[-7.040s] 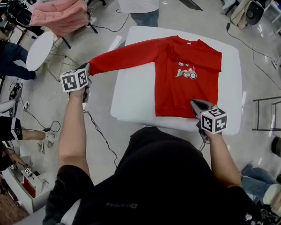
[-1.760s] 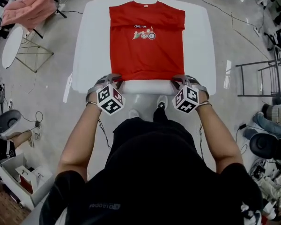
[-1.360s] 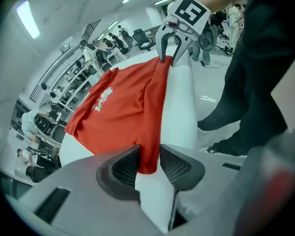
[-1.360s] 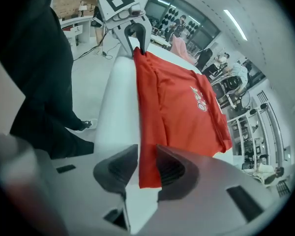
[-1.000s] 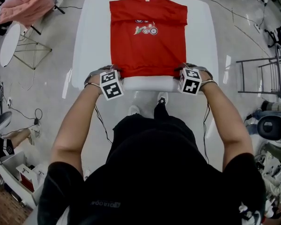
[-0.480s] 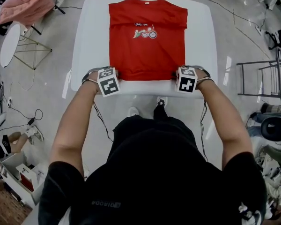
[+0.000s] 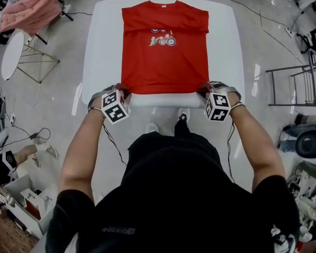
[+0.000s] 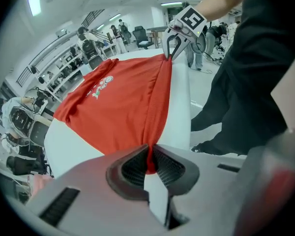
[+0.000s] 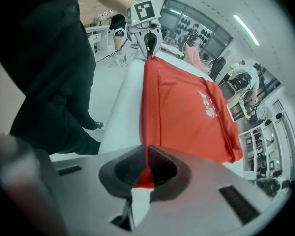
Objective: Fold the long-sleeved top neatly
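Left gripper (image 8: 148,163), right gripper (image 9: 146,173) — jaws just closed, each pinching red top (image 7: 165,62) hem corner.

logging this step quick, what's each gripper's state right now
Left gripper: jaws have just been closing, now shut on the red top at its hem.
Right gripper: jaws have just been closing, now shut on the same hem.

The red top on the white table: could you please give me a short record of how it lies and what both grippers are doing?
top: red top, print side up, flat on the white table
collar: at the far end
shape: tidy rectangle, no sleeve spread sideways
hem: along the table's near edge, stretched between the grippers
left gripper: jaws just closed, pinching the near left corner
right gripper: jaws just closed, pinching the near right corner
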`<action>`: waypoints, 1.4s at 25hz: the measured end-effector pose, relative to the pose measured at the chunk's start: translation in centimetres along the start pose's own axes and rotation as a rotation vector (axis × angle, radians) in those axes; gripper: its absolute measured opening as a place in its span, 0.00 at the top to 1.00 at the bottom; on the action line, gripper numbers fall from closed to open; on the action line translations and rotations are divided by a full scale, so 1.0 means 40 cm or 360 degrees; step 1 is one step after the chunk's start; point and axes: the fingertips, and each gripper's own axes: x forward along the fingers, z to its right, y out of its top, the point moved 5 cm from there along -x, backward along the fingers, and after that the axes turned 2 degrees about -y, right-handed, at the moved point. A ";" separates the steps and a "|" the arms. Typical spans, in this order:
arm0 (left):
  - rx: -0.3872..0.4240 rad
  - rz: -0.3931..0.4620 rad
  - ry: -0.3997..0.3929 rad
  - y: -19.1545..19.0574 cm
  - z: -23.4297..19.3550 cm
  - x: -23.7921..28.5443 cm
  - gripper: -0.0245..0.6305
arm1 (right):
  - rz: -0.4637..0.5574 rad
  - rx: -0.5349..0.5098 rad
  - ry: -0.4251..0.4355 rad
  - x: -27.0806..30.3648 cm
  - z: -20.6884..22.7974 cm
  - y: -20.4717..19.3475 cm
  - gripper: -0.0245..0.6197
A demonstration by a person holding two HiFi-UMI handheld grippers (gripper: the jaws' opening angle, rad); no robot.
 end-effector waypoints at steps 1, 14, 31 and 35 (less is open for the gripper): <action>0.0008 0.0003 -0.0002 -0.002 0.008 -0.010 0.92 | 0.0008 0.0004 -0.0007 -0.011 -0.008 0.005 0.92; 0.0128 -0.0018 -0.0264 -0.081 0.153 -0.123 0.92 | 0.0011 0.0156 0.0307 -0.109 -0.193 0.116 0.92; 0.0038 0.0257 0.0021 0.096 -0.165 -0.282 0.92 | 0.0363 0.0610 0.0239 -0.289 0.171 0.101 0.91; 0.0005 0.0221 0.0051 0.120 -0.260 -0.271 0.92 | 0.0399 0.0597 0.0259 -0.267 0.279 0.095 0.91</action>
